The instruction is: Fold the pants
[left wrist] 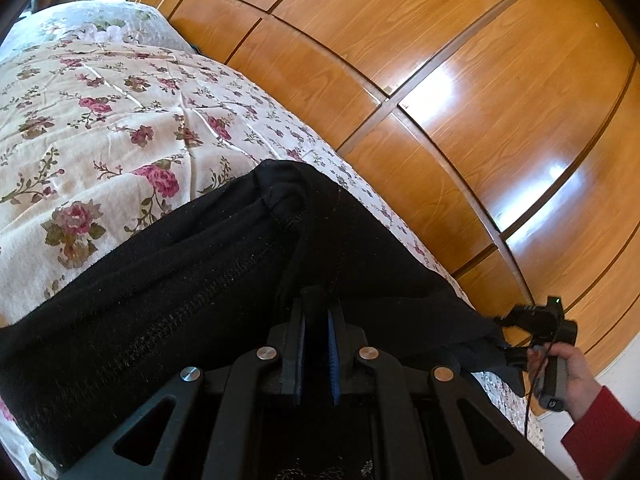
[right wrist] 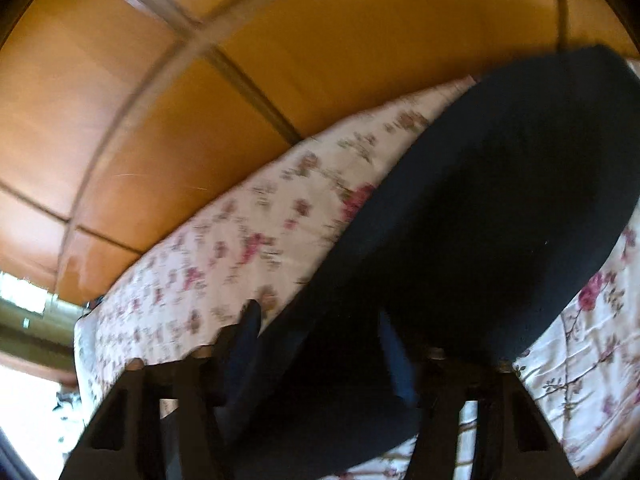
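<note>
Floral bedspread [left wrist: 100, 128] beside wardrobe [left wrist: 460, 80]; left gripper [left wrist: 317, 320] pinches pants [left wrist: 180, 264], right gripper's [right wrist: 316, 344] grasp unclear.

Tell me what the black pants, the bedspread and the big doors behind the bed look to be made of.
Pants: a soft knit, probably cotton jersey or fleece; matte, with a ribbed stitched seam and lint specks.
Bedspread: thin woven cloth, likely cotton; matte, creased, printed with roses.
Doors: wood or wood-look laminate, I cannot tell which; orange grain, glossy enough to reflect window light.
</note>
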A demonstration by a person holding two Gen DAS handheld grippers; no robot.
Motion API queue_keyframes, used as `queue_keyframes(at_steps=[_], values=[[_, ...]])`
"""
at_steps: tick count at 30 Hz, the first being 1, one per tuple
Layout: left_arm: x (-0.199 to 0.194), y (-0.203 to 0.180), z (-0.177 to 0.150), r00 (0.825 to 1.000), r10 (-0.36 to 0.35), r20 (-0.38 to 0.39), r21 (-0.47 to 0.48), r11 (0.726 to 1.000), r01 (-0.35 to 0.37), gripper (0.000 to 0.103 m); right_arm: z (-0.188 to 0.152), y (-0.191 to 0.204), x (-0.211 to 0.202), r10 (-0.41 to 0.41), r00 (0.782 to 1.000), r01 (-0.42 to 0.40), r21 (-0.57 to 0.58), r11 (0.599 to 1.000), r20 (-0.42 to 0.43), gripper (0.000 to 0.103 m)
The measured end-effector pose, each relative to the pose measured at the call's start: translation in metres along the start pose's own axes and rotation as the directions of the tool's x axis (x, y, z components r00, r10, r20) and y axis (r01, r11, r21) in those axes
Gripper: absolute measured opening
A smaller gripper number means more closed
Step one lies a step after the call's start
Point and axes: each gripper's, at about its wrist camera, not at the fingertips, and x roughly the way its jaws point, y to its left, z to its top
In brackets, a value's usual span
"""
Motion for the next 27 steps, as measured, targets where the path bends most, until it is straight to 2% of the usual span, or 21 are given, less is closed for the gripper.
queue_keyframes(at_steps=[1, 2, 5, 8, 11, 13, 16, 18, 21, 23, 27], values=[[0.0, 0.0, 0.0, 1.0, -0.002, 0.0, -0.001, 1.0, 0.002, 0.011, -0.002, -0.005, 0.0, 0.025, 1.0, -0.025, 0.005, 1.0, -0.003, 0.021], [0.0, 0.001, 0.0, 1.0, -0.004, 0.0, -0.003, 1.0, 0.004, 0.01, -0.003, -0.009, -0.002, 0.052, 0.999, -0.052, -0.002, 0.999, -0.002, 0.016], [-0.001, 0.002, 0.0, 1.0, -0.013, 0.002, -0.009, 1.0, 0.013, 0.011, -0.012, -0.01, -0.025, 0.081, 0.996, -0.079, -0.08, 0.994, 0.024, 0.011], [-0.002, 0.003, 0.001, 1.0, -0.025, -0.008, -0.02, 0.999, 0.025, 0.011, -0.025, -0.005, -0.067, 0.121, 0.989, -0.104, -0.183, 0.978, 0.081, 0.011], [-0.002, 0.002, 0.01, 0.997, -0.046, -0.057, -0.046, 0.998, 0.043, 0.01, -0.047, -0.007, -0.11, 0.162, 0.978, -0.124, -0.26, 0.958, 0.133, 0.011], [-0.013, 0.005, 0.019, 0.993, -0.103, -0.053, -0.096, 0.991, 0.097, 0.01, -0.068, -0.012, -0.137, 0.187, 0.969, -0.133, -0.292, 0.947, 0.163, 0.011], [-0.041, 0.006, 0.036, 0.981, -0.196, 0.008, -0.128, 0.972, 0.195, 0.01, -0.106, -0.028, -0.167, 0.219, 0.955, -0.152, -0.305, 0.94, 0.199, 0.011], [-0.061, 0.006, 0.047, 0.968, -0.246, 0.057, -0.132, 0.959, 0.251, 0.01, -0.128, -0.037, -0.174, 0.236, 0.95, -0.169, -0.295, 0.94, 0.205, 0.011], [-0.088, 0.008, 0.057, 0.951, -0.287, 0.112, -0.125, 0.946, 0.3, 0.01, -0.167, -0.052, -0.176, 0.248, 0.946, -0.183, -0.288, 0.94, 0.209, 0.011], [-0.097, 0.011, 0.055, 0.952, -0.279, 0.126, -0.116, 0.949, 0.294, 0.01, -0.191, -0.056, -0.173, 0.236, 0.947, -0.167, -0.293, 0.941, 0.219, 0.011], [-0.103, 0.031, 0.043, 0.967, -0.225, 0.12, -0.159, 0.957, 0.242, 0.01, -0.232, -0.075, -0.168, 0.274, 0.938, -0.225, -0.228, 0.947, 0.214, 0.011]])
